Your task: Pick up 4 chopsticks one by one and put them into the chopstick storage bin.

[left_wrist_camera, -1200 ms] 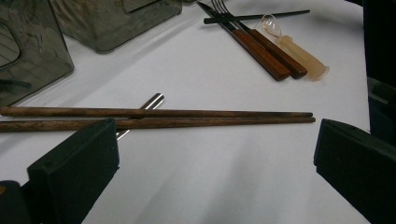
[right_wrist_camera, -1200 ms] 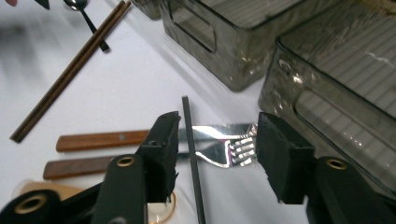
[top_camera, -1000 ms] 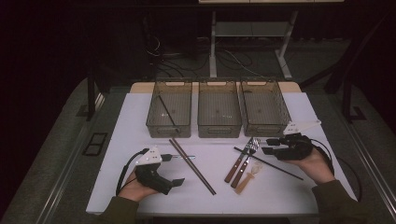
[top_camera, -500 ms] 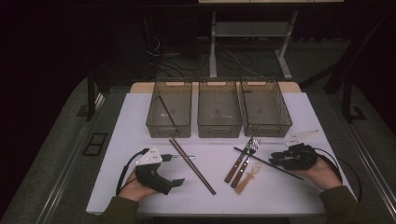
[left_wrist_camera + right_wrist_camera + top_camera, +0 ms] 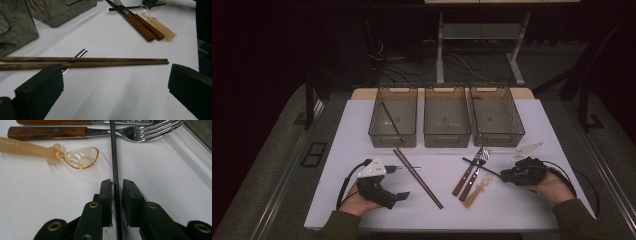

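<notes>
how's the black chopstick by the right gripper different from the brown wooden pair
The black chopstick is a single dark stick lying across the fork, between the right gripper's nearly closed jaws. The brown wooden pair lies side by side over a metal utensil, ungripped. All lie on the white table.

The right gripper (image 5: 507,175) has been lowered onto the white table (image 5: 362,125) just right of the forks (image 5: 472,172). Its jaws have just been closing about the black chopstick (image 5: 114,157), which lies between them, one pad touching, a slight gap at the other.
</notes>
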{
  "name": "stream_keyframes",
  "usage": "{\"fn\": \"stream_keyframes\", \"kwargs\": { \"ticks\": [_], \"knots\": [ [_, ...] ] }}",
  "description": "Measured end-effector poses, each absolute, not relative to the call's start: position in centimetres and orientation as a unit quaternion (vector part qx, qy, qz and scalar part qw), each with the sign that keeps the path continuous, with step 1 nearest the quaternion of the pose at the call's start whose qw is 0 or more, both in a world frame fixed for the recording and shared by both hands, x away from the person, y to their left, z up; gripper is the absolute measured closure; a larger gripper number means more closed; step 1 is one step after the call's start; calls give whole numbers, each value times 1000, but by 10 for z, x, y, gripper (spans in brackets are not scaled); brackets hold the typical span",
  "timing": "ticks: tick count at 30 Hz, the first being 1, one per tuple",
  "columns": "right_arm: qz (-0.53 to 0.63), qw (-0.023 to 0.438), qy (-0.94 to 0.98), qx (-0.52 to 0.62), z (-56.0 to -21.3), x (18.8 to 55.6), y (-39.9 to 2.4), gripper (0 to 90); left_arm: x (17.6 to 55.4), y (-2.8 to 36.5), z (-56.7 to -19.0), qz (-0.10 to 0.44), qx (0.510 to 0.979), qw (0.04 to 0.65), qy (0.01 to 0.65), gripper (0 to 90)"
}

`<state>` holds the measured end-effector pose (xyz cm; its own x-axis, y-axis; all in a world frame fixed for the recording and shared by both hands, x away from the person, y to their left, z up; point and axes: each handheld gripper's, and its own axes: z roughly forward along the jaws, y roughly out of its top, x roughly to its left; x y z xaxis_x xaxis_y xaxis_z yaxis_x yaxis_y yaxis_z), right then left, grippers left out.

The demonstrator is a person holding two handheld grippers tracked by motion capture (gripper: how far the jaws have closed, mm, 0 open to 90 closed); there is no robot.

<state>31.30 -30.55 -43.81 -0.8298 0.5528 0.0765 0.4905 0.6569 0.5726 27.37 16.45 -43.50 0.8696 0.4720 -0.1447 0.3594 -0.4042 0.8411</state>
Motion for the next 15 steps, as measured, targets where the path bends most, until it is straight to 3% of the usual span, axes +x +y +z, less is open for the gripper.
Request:
{"fn": "stream_keyframes", "kwargs": {
  "ticks": [15],
  "knots": [
    [299, 57, 913, 274, -439, 313, -306, 850, 273, 164, -435, 57, 838, 484, 247, 0]
  ]
}}
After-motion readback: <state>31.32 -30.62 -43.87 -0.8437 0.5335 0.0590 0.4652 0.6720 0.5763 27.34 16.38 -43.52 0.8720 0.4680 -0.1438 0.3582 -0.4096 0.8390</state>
